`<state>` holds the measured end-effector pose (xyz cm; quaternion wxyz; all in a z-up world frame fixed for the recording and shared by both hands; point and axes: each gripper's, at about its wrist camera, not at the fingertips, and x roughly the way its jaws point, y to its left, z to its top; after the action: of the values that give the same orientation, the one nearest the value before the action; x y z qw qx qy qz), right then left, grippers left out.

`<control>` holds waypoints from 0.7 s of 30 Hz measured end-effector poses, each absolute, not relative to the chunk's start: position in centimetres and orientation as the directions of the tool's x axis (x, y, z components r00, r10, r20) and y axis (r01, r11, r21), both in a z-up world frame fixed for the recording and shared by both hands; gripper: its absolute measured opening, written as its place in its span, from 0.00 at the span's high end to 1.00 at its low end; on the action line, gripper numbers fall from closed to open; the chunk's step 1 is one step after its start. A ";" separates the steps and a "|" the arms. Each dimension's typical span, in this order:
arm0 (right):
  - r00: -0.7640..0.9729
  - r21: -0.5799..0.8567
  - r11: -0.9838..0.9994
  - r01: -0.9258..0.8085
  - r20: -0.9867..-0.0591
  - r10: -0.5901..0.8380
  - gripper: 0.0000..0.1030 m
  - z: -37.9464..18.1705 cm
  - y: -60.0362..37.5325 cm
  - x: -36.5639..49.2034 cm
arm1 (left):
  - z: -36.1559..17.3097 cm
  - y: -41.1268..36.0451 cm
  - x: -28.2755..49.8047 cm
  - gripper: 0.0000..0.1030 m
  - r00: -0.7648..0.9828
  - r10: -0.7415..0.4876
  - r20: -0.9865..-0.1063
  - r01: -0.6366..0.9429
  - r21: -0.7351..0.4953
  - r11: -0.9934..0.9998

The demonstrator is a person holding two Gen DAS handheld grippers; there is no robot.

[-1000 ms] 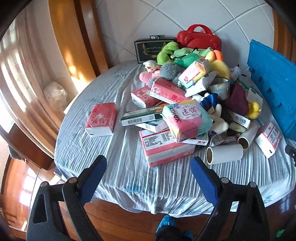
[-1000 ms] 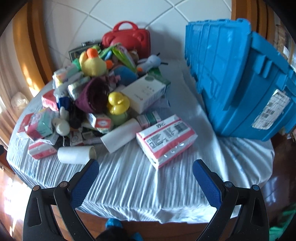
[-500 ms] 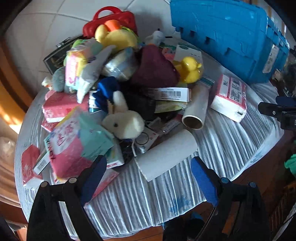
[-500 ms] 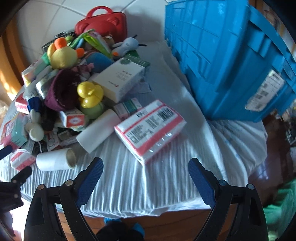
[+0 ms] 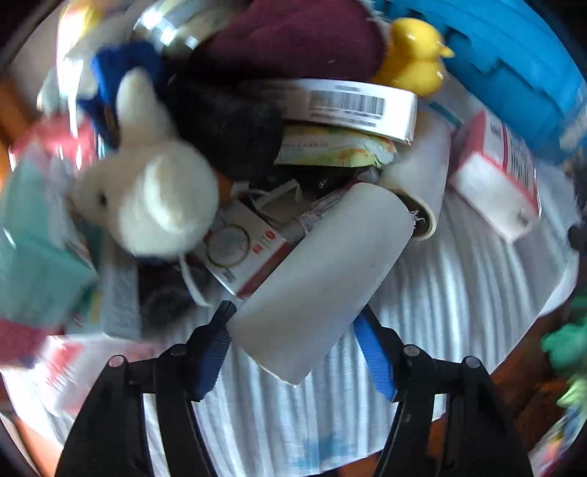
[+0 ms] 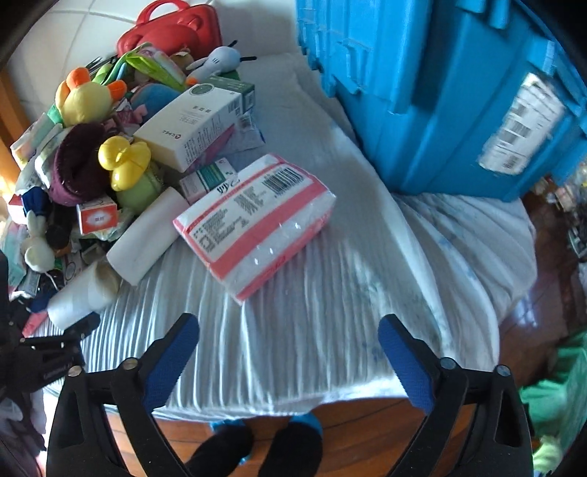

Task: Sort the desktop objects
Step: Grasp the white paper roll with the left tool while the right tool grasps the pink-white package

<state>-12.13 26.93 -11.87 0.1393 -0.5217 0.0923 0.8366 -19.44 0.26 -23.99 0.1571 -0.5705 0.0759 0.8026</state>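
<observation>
A heap of toys, boxes and tissue packs lies on a round table with a white cloth (image 6: 330, 293). My left gripper (image 5: 297, 323) is open with a finger on each side of a white paper roll (image 5: 319, 282) lying at the heap's near edge; the roll also shows in the right wrist view (image 6: 80, 293). The pads look close to the roll, contact unclear. My right gripper (image 6: 290, 334) is open and empty above the cloth, short of a pink-and-white tissue pack (image 6: 256, 220). A big blue crate (image 6: 440, 91) stands at the back right.
A white plush rabbit (image 5: 146, 194), a yellow duck (image 5: 414, 62), a maroon cloth (image 5: 293, 40) and a barcoded box (image 5: 352, 106) crowd behind the roll. A second roll (image 6: 146, 235), a white box (image 6: 194, 128) and a red case (image 6: 172, 33) lie beyond. The table edge is near.
My left gripper has moved forward and down into the heap and narrowed around the white roll. My right gripper has shifted slightly closer to the tissue pack, still open.
</observation>
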 end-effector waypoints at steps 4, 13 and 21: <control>-0.438 0.023 -0.977 -0.211 -0.896 0.073 0.02 -12.4 27.1 -14.7 | -23.6 1.2 -18.6 0.37 -0.325 0.135 -0.936 -0.224 -0.062 -0.973; -0.393 0.009 -0.995 -0.097 -0.919 0.030 0.02 -14.7 29.4 -17.1 | -20.6 2.9 -16.7 0.37 -0.334 0.082 -0.939 -0.156 -0.031 -0.987; -0.359 -0.008 -0.978 -0.208 -0.930 0.083 0.01 -14.2 34.9 -13.2 | -18.5 4.1 -17.4 0.37 -0.356 0.049 -0.933 -0.251 0.045 -0.967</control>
<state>-13.22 34.93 -14.20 0.0885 -0.5593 0.0556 0.8224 -17.37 4.06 -18.47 0.0914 -0.5598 0.0903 0.8186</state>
